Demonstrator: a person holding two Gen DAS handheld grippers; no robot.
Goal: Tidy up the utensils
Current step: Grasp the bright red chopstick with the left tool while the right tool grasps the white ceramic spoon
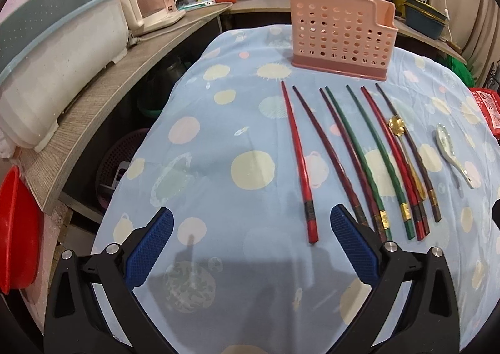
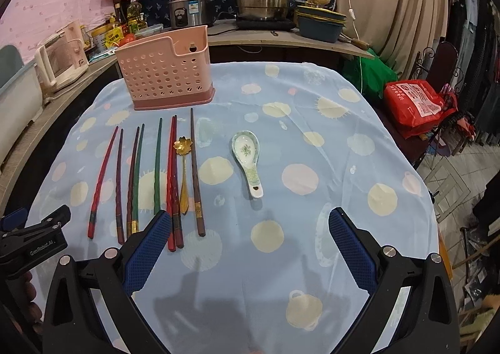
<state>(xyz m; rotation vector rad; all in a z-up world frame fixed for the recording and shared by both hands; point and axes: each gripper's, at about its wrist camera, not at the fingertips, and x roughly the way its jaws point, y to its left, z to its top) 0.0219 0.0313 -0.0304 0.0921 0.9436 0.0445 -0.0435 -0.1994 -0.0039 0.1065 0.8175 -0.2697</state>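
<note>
Both grippers are hovering low over the near edge of a table covered with a light blue tablecloth (image 2: 312,97) printed with pale circles, and both are standing wide open with nothing between their blue pads. The left gripper (image 1: 251,229) is pointing toward the left end of a row of chopsticks (image 1: 353,160) that is lying ahead of it and running away toward the far side; the nearest red chopstick (image 1: 298,163) is ending between the spread fingers' line and just ahead of them, while the right finger is overlapping the near ends of the dark chopsticks beside it in this view, though whether it is touching them cannot be told. The right gripper (image 2: 250,229) is sitting further right, its left finger covering the near ends of the green and red chopsticks (image 2: 156,166) in the right wrist view. A gold flower-shaped spoon (image 2: 183,172) is lying among the right-hand chopsticks, and a white ceramic spoon (image 2: 248,157) with a green pattern is lying apart from the row, ahead of the right gripper's open gap, bowl away and handle toward the tool. A pink perforated utensil holder (image 1: 339,38) is standing upright at the far end of the row, well apart from both grippers and not holding any utensil that can be seen.
</note>
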